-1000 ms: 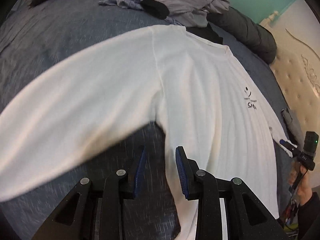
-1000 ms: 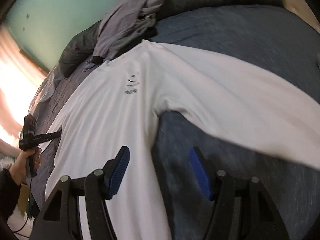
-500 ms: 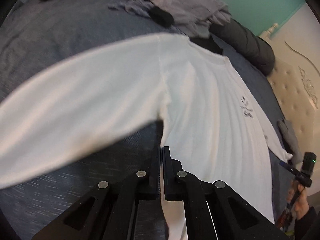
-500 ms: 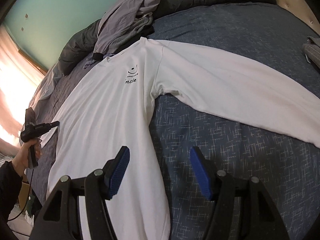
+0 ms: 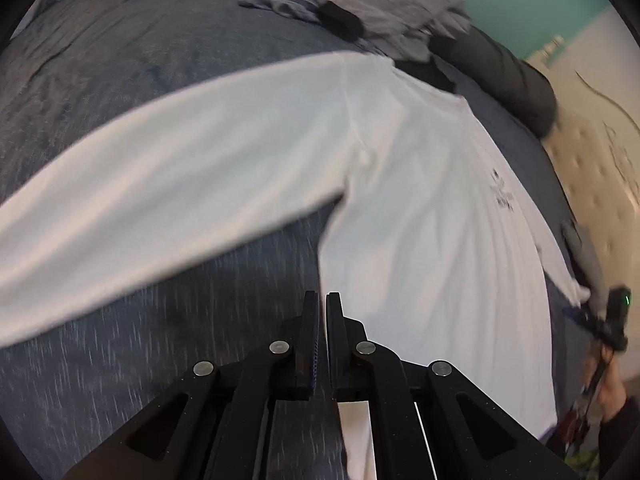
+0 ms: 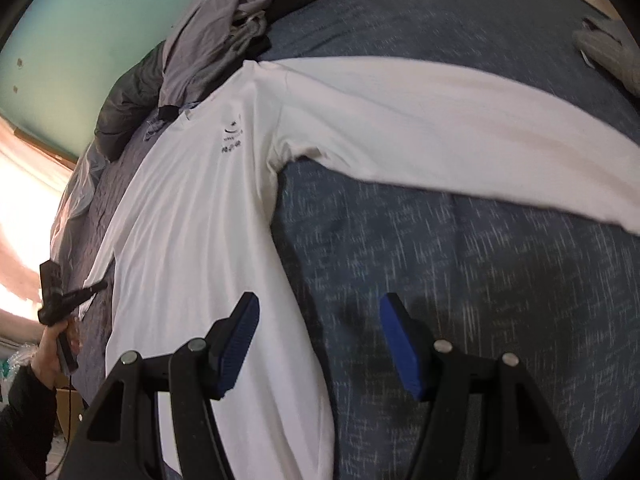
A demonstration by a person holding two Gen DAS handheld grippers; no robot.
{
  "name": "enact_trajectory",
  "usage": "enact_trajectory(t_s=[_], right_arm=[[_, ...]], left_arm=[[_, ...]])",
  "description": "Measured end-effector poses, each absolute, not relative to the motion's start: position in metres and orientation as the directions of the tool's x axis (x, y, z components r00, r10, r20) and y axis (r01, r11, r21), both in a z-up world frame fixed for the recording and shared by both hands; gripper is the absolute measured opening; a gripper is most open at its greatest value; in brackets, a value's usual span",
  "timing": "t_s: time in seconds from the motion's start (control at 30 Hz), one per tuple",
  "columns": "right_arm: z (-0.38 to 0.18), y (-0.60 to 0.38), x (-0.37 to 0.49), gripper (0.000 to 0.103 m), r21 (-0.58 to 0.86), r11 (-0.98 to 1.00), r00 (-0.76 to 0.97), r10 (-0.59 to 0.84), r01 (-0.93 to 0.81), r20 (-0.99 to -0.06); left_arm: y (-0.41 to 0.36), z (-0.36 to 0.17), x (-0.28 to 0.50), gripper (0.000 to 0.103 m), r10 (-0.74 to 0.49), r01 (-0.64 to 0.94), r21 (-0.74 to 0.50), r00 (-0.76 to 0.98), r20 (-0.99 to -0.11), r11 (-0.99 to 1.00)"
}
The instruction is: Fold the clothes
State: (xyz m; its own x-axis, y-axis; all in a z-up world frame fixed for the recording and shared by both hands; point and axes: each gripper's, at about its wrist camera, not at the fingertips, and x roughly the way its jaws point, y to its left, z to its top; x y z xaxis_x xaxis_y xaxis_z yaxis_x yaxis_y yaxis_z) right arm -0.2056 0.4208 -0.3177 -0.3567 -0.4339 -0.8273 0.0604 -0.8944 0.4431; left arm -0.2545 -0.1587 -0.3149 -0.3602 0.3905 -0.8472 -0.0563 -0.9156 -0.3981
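Lying spread flat on the blue bedspread [image 6: 460, 280] for folding, the white long-sleeved shirt [image 6: 200, 220] awaits; left gripper [image 5: 322, 300] pressed together on nothing, right gripper [image 6: 318, 310] spread above its side edge.

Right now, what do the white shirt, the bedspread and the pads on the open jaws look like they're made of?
White shirt: soft knit, probably cotton; matte, drapes in shallow wrinkles, small dark print on the chest.
Bedspread: woven fabric, blue-grey with pale flecks; matte, so likely a cotton blend, though blur leaves that open.
Pads: blue, ribbed on the edge, dull; looks like rubber or foam on black rigid plastic.
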Motion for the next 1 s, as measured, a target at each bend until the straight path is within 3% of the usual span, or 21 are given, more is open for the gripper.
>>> enact_trajectory(t_s=[0.33,0.4,0.47,0.6,0.73,0.83,1.0], right_arm=[[-0.321,0.425,-0.164,0.064,0.444,-0.895,-0.332,-0.430,0.037,-0.840],[-0.317,0.426,-0.156,0.064,0.442,-0.896,-0.335,-0.428,0.038,-0.839],[-0.314,0.427,-0.150,0.064,0.440,-0.897,-0.336,-0.427,0.040,-0.840],[-0.309,0.428,-0.136,0.064,0.439,-0.897,-0.337,-0.426,0.039,-0.840],[-0.305,0.427,-0.126,0.064,0.450,-0.893,-0.341,-0.433,0.035,-0.834],[-0.302,0.424,-0.122,0.064,0.456,-0.889,-0.343,-0.441,0.040,-0.829],[-0.295,0.417,-0.117,0.064,0.468,-0.882,-0.350,-0.457,0.057,-0.818]], left_arm=[[-0.145,-0.334,-0.196,0.007,0.404,-0.077,-0.399,-0.270,-0.874,-0.914],[-0.142,-0.338,-0.185,0.013,0.425,-0.073,-0.421,-0.254,-0.869,-0.904],[-0.140,-0.342,-0.175,0.030,0.440,-0.071,-0.436,-0.238,-0.866,-0.897],[-0.137,-0.350,-0.159,0.031,0.439,-0.066,-0.436,-0.224,-0.870,-0.898],[-0.130,-0.350,-0.147,0.029,0.449,-0.083,-0.442,-0.215,-0.867,-0.893],[-0.123,-0.348,-0.139,0.002,0.447,-0.109,-0.433,-0.201,-0.872,-0.895],[-0.121,-0.341,-0.130,0.000,0.449,-0.113,-0.434,-0.225,-0.865,-0.894]])
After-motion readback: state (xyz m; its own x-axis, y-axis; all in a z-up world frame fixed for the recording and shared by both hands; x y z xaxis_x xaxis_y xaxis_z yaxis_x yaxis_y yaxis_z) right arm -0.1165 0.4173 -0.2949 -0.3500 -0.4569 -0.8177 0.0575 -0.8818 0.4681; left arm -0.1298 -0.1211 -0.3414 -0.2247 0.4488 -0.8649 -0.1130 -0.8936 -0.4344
